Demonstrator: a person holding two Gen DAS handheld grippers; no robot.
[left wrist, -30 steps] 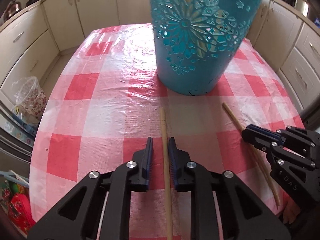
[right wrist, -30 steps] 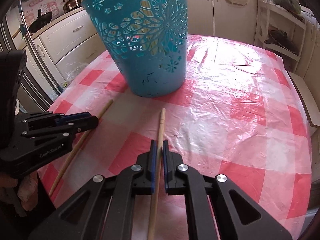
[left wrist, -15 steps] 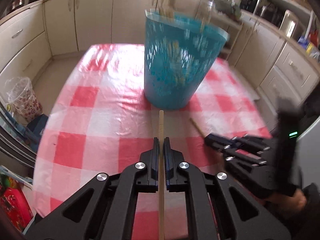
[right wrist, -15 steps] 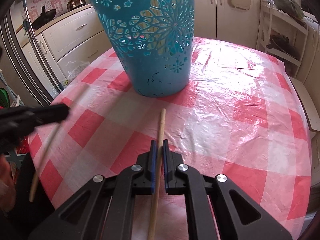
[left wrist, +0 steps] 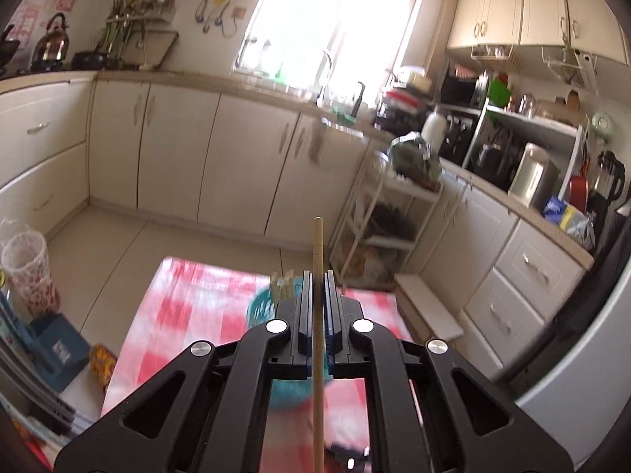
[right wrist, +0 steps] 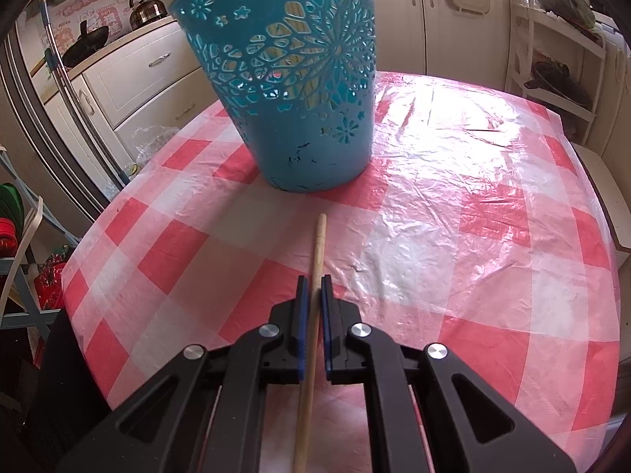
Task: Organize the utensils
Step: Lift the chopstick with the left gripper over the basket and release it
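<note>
Our left gripper [left wrist: 316, 307] clamps one chopstick [left wrist: 318, 252] at frame centre, above the basket [left wrist: 258, 307]; we tip it in point-down. Our right gripper [right wrist: 311, 311] clamps the other stick [right wrist: 317, 244] on the cloth [right wrist: 473, 236].

A bright window [left wrist: 331, 19] floods the kitchen with daylight above cream cabinets [left wrist: 177, 149] that line the walls. The floor [left wrist: 189, 244] is pale tile. A white shelf rack [left wrist: 390, 228] stands in the corner, and a kettle [left wrist: 51, 41] sits on the worktop.
</note>
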